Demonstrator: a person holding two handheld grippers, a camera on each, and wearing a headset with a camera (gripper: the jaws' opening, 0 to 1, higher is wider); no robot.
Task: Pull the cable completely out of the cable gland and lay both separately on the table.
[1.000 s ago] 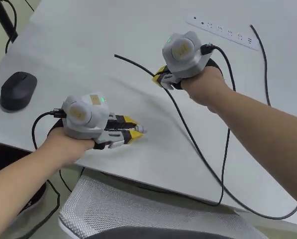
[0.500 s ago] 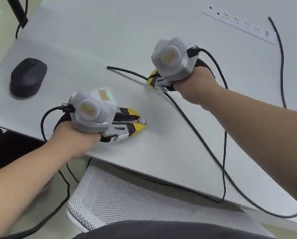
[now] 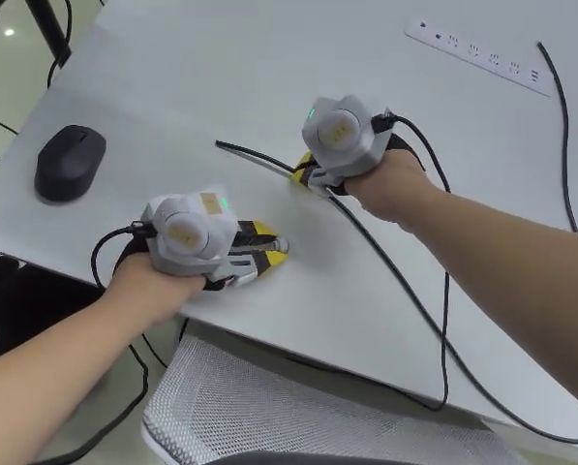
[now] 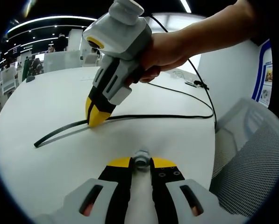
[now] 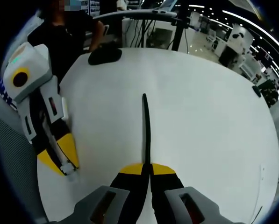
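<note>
A thin black cable (image 3: 255, 155) lies across the white table, its free end pointing left. My right gripper (image 3: 300, 174) is shut on the cable (image 5: 146, 135), which runs forward from between its yellow tips. My left gripper (image 3: 281, 247) is shut on a small grey cable gland (image 4: 140, 159), held low over the table (image 3: 221, 58) near the front edge. The gland (image 3: 281, 245) sits apart from the cable, with a stretch of bare table between them. In the left gripper view the right gripper (image 4: 95, 119) presses the cable (image 4: 153, 116) down onto the table.
A black computer mouse (image 3: 70, 162) rests at the left of the table. A white power strip (image 3: 480, 58) lies at the far right, with another black cord (image 3: 563, 126) running beside it. A mesh chair (image 3: 298, 417) stands under the front edge.
The right gripper has lowered with the cable toward the table. The left gripper still holds the gland near the front edge. The head camera has shifted.
</note>
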